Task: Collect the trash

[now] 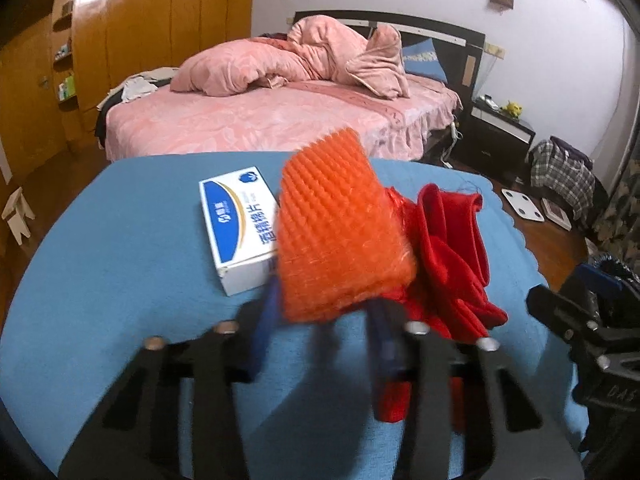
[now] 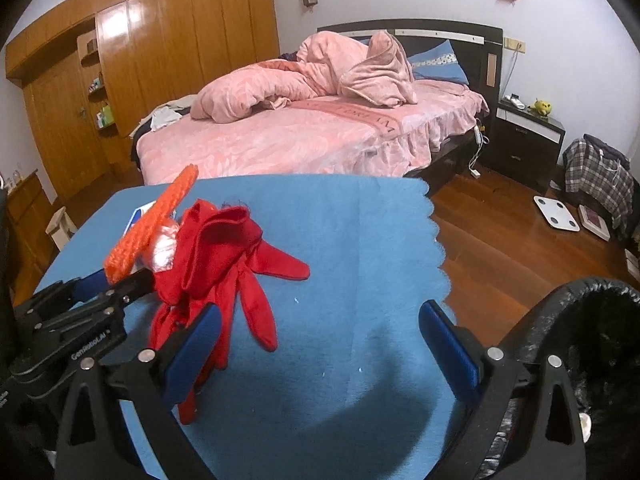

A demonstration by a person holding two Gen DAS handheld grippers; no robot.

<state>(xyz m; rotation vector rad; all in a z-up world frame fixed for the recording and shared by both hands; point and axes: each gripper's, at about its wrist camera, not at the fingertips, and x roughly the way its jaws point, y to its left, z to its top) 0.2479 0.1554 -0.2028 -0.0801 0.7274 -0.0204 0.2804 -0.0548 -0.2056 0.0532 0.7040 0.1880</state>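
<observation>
The left gripper (image 1: pixel 324 312) has its blue fingers closed on an orange foam net (image 1: pixel 340 232), lifted above the table; the net hides the fingertips and part of the white-and-blue box (image 1: pixel 236 224) behind it. Something pale and crinkly sits between net and red gloves (image 2: pixel 224 264) — too blurred to name. The right gripper (image 2: pixel 320 344) hangs wide open, empty, over the blue cloth (image 2: pixel 340 240), whose scalloped edge drops to wooden floor. A black-lined trash bin (image 2: pixel 592 344) is cut off lower right. Beyond stands a pink bed (image 2: pixel 300 132).
</observation>
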